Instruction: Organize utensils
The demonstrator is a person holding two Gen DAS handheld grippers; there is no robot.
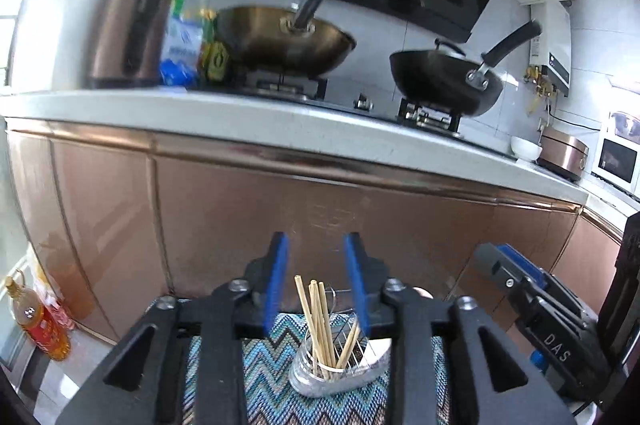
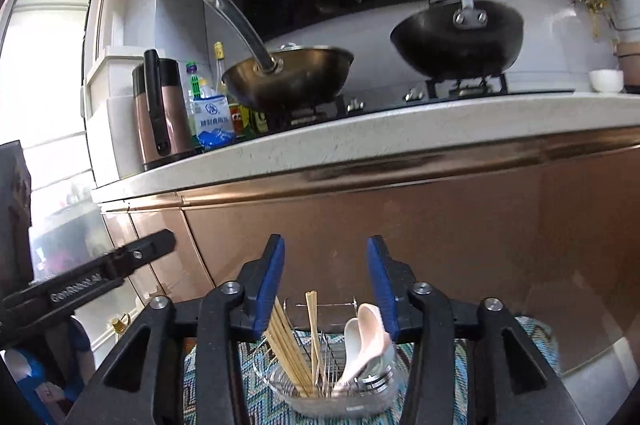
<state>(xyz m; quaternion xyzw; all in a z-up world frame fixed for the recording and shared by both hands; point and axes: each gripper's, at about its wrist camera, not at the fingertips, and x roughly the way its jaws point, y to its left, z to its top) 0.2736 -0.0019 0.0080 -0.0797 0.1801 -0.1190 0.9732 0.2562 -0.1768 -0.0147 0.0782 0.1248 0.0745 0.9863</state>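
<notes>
A wire utensil rack on a clear tray (image 2: 340,397) stands on a zigzag mat (image 2: 256,405) below both grippers. It holds several wooden chopsticks (image 2: 290,353) on its left side and two pale spoons (image 2: 366,341) on its right. In the left wrist view the rack (image 1: 340,369) shows the chopsticks (image 1: 320,325); the spoons are hidden. My left gripper (image 1: 316,249) is open and empty above the rack. My right gripper (image 2: 326,253) is open and empty above it too. Each gripper shows at the edge of the other's view.
Copper cabinet fronts (image 2: 400,225) rise right behind the mat under a white counter edge (image 2: 360,145). On the counter are two woks (image 2: 292,77) (image 2: 460,37), a kettle (image 2: 160,109), bottles and a salt bag. An oil bottle (image 1: 38,325) stands at floor level to the left.
</notes>
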